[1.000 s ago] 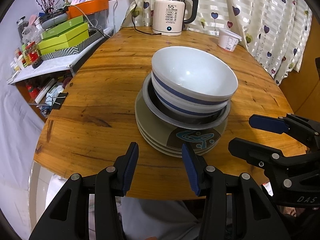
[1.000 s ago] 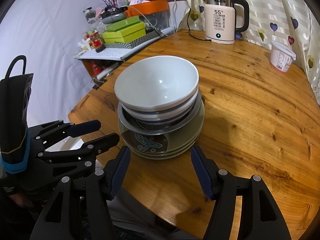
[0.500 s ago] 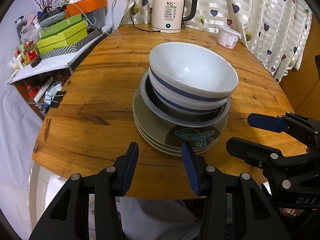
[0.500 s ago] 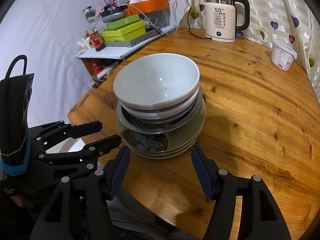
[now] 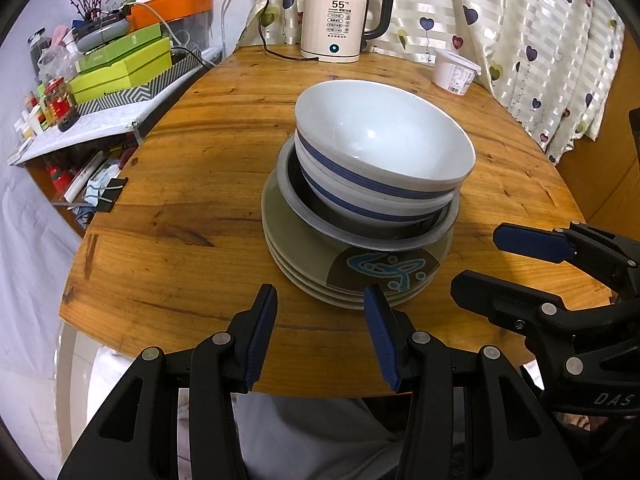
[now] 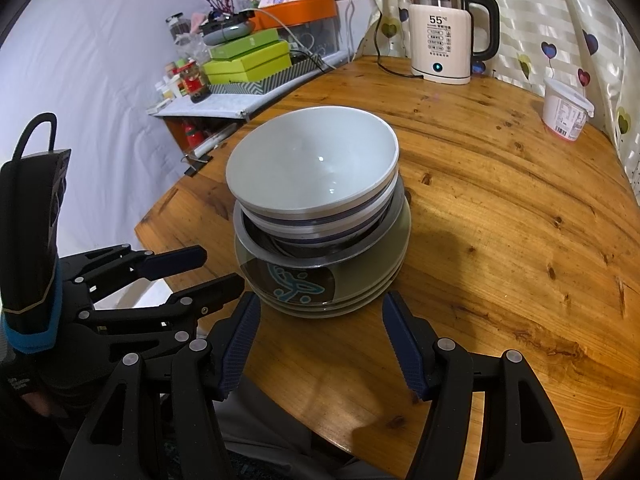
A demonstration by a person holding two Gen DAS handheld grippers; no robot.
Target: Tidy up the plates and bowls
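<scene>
a: where do the dishes sit right now?

b: all in one stack near my edge of the round wooden table (image 5: 192,240). a white bowl (image 5: 384,140) with blue bands is on top, nested in a second banded bowl (image 5: 352,206). those sit in a grey metal dish (image 5: 320,216), and under it are several olive plates (image 5: 304,248). the top plate has a dark patch with a teal squiggle.

a: and your grippers?

b: my left gripper (image 5: 320,320) hangs just short of the plates' near rim, jaws apart, nothing between them, touching nothing. my right gripper (image 6: 320,320) is the same: jaws spread, empty, close to the stack but off it. in the right view the left gripper (image 6: 192,276) shows beside it, with my gloved hand (image 6: 28,376) behind.

a: anything you can read?

b: the cream kettle (image 5: 340,20) at the far edge shows "55" with a small degree sign. the lines of print below it are too small to read. there is lettering on its steel top that i can't make out. the right gripper (image 5: 552,272), seen from the left camera, has "das" on its body. the white tub (image 5: 456,70) by the heart-print curtain (image 5: 540,40) carries a printed label, unreadable. the green boxes (image 5: 120,64) on the side shelf have faint print, also too small.
</scene>
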